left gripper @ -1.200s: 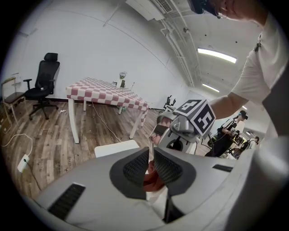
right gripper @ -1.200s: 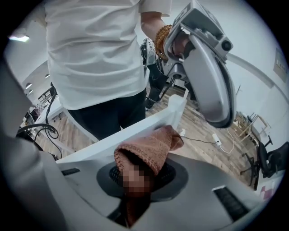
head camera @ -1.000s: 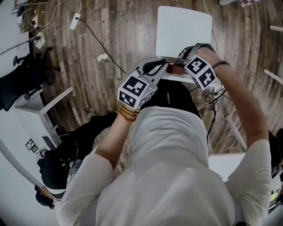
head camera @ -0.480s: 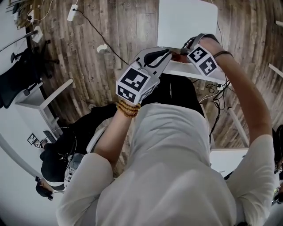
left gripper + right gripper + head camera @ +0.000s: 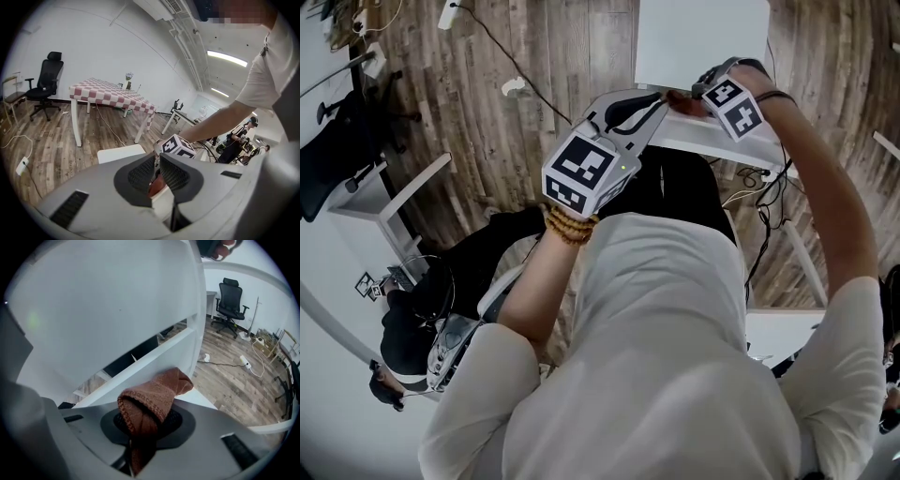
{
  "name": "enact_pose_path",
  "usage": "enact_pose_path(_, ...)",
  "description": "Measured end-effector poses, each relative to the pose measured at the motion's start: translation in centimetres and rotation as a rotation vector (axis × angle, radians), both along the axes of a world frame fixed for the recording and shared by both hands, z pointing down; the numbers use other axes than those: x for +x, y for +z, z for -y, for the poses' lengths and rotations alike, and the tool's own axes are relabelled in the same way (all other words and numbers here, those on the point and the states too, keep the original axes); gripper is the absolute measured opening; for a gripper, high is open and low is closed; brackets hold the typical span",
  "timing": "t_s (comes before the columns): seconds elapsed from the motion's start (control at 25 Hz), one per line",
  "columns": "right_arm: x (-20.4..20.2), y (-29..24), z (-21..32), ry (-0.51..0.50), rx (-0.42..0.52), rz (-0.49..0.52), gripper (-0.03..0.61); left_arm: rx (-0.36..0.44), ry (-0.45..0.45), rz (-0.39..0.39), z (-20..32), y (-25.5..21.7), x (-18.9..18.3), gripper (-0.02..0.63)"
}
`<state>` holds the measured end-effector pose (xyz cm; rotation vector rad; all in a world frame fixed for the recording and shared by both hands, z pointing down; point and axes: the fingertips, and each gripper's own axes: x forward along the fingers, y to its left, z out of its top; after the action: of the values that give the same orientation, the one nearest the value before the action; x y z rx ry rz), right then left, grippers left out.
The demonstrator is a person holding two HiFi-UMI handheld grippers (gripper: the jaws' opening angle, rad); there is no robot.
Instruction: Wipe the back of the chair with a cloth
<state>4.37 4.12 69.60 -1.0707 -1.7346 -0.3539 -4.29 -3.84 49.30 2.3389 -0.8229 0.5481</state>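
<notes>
From above, the white chair shows its seat [image 5: 703, 37] and the top rim of its back [image 5: 722, 142]. My right gripper [image 5: 689, 98] is shut on a reddish-brown cloth [image 5: 678, 97], folded and bulging out of the jaws [image 5: 157, 397]. The cloth lies against the lower rail of the chair back [image 5: 117, 301], just above the seat. My left gripper [image 5: 656, 101] reaches the back's left end. Its jaws stand nearly together with a white edge of the back [image 5: 161, 204] between them. The cloth [image 5: 157, 185] shows just beyond.
Wooden floor lies all around. A power strip with a cable [image 5: 450, 11] lies on it at the far left, a white desk [image 5: 384, 202] stands to the left, and loose cables [image 5: 759, 202] lie to the right. A checkered table [image 5: 110, 93] and a black office chair [image 5: 230, 298] stand farther off.
Both grippers and the chair sit higher in the head view than a second ago. The cloth stays in the right jaws, against the chair back.
</notes>
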Motion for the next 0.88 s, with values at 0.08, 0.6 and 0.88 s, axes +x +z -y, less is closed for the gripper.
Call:
enact_pose_path(0.08, 0.3, 0.6, 0.0, 0.016, -0.019, -0.016, 0.069, 0.000, -0.003, 0.002, 0.0, 0.1, 0.0, 0.060)
enact_pose_path(0.6, 1.7, -2.2, -0.5, 0.099, -0.045, 0.008, 0.069, 0.009, 0.021, 0.004, -0.8, 0.0, 1.7, 0.060)
enact_pose_path(0.88, 1.9, -6.5, -1.0, 0.102, -0.067, 0.046, 0.069, 0.025, 0.046, 0.004, -1.1, -0.9, 2.6, 0.060)
